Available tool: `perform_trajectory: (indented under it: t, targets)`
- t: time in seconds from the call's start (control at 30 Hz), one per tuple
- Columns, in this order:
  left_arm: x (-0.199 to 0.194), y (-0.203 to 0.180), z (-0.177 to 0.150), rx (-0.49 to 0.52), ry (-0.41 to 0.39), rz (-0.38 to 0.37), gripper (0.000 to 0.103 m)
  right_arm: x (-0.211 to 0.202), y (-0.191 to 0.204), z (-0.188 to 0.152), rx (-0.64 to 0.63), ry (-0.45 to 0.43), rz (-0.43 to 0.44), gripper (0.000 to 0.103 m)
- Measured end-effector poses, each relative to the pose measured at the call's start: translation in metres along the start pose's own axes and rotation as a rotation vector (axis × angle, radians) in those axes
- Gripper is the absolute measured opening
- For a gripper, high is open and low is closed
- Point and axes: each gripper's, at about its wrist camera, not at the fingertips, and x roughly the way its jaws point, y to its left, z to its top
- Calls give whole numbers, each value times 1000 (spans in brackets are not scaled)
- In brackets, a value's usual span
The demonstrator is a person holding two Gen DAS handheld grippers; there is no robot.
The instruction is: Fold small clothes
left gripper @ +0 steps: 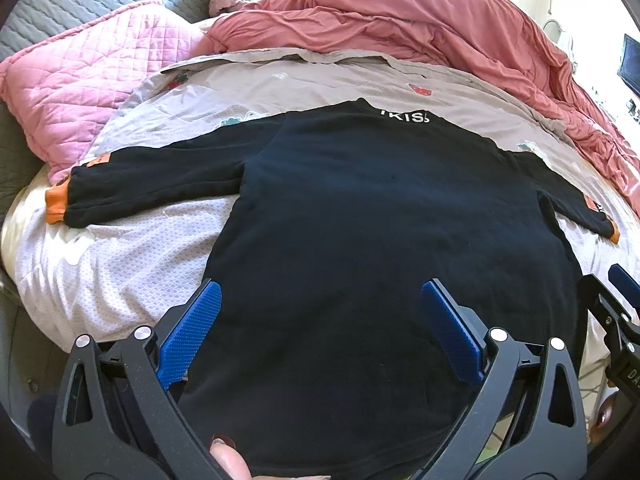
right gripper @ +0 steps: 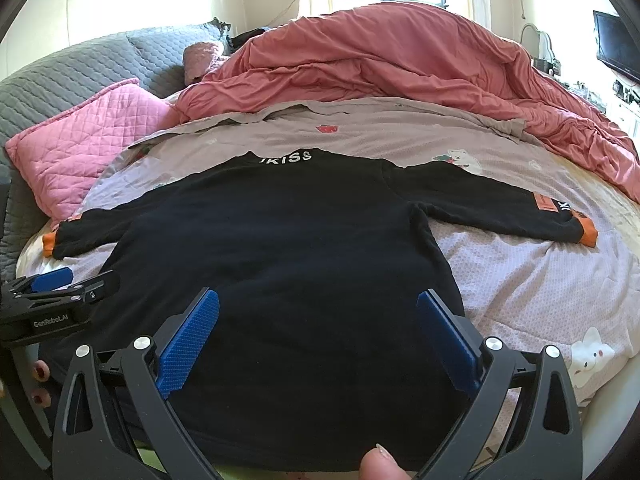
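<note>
Black sweatshirt (left gripper: 360,208) lies flat on the bed's printed sheet (left gripper: 120,264), sleeves spread, its hem between the wide-apart blue pads of the left claw (left gripper: 320,320), holding nothing. Its orange cuff (left gripper: 55,204) sits far left of that claw, below a pink pillow (left gripper: 88,92).

From the right wrist, the right claw (right gripper: 318,324) also stands apart over the hem of the sweatshirt (right gripper: 280,240). A red duvet (right gripper: 380,60) is heaped beyond.
</note>
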Motion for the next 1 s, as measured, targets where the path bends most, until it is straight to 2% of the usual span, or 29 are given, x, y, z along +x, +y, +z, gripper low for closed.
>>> perform_trajectory:
  t: [1.0]
  targets:
    - [-1, 0, -1, -1, -4, 4, 94, 1, -5, 0, 3, 1, -9, 99]
